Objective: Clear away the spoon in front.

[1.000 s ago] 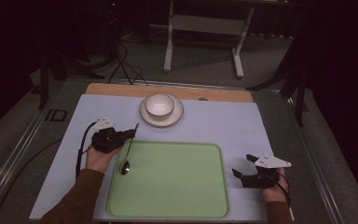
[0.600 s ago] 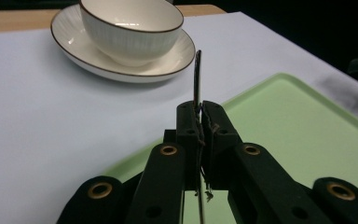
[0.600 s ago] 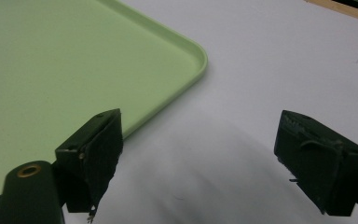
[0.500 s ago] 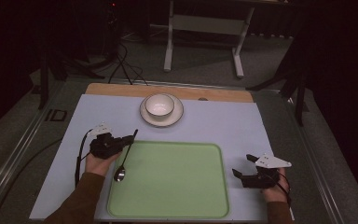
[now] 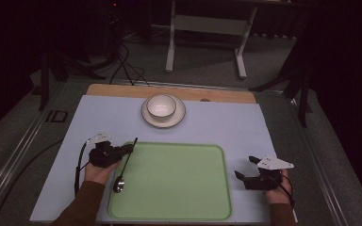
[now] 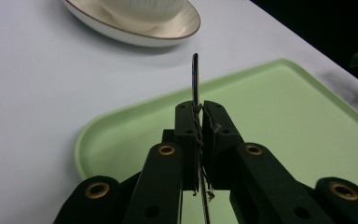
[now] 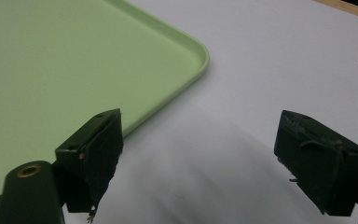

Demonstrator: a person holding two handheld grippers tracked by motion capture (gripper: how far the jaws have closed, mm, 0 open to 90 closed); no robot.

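A flat, pale green plastic tray (image 5: 179,183) with rounded corners and a low raised rim lies in the lower middle of the high view, on a smooth light sheet that covers the bench (image 5: 226,122); a strip of bare wood shows along the bench's far edge. Above the tray, at the centre of the frame, a glossy white ribbed bowl (image 5: 160,106) sits in a round cream saucer (image 5: 179,114) with a thin dark edge line.

At the lower left of the high view the left tongs (image 5: 126,149) are clamped on the thin handle of a metal spoon (image 5: 121,179). The spoon slants from upper right to lower left, its shiny oval bowl down by the tray's left rim and its dark handle tip sticking up past the tongs. In the left gripper view the two black jaws stand almost together in the middle of the frame, with the narrow handle (image 6: 195,81) pinched edge-on between them and rising above their tips; the jaws have just been easing slightly apart, yet the handle is between the pads.

At the lower right of the high view the right tongs (image 5: 246,167) rest beside the tray's right rim, jaws wide apart and holding nothing, over the bare sheet near the tray's rounded corner (image 7: 200,56)
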